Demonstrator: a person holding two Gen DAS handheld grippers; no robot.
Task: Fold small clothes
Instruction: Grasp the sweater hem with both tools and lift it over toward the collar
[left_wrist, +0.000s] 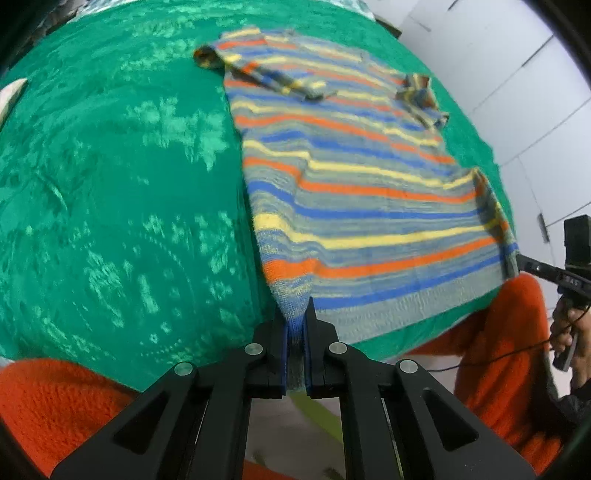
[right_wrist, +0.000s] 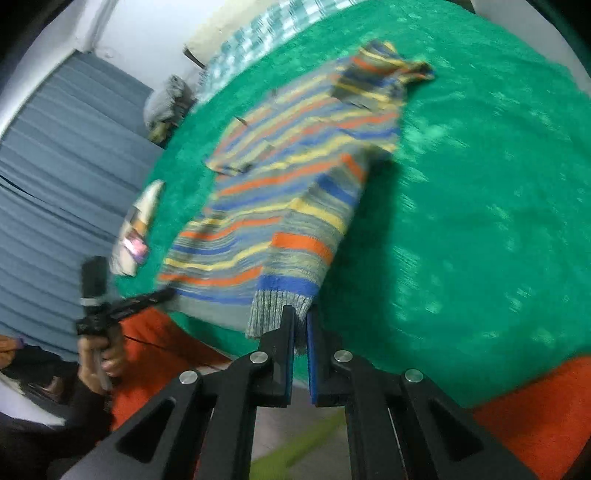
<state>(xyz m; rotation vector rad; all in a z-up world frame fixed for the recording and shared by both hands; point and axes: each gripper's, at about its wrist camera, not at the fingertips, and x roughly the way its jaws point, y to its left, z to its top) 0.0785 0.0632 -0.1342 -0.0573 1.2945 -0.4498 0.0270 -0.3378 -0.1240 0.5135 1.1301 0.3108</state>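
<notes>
A small striped knit sweater (left_wrist: 351, 177) in blue, orange, yellow and grey lies on a green blanket (left_wrist: 110, 184), sleeves folded in over the body. My left gripper (left_wrist: 295, 325) is shut on the sweater's near left hem corner. My right gripper (right_wrist: 301, 325) is shut on the near right hem corner of the sweater (right_wrist: 295, 192) and lifts that edge slightly. The right gripper also shows in the left wrist view (left_wrist: 528, 264) at the hem's right end; the left gripper shows in the right wrist view (right_wrist: 162, 295).
An orange blanket (left_wrist: 55, 398) hangs under the green one at the near edge. A folded white cloth (right_wrist: 136, 229) lies on the blanket left of the sweater. A checked cover (right_wrist: 258, 33) and a grey bundle (right_wrist: 166, 99) lie at the far end, with grey shutters (right_wrist: 55, 166) beyond.
</notes>
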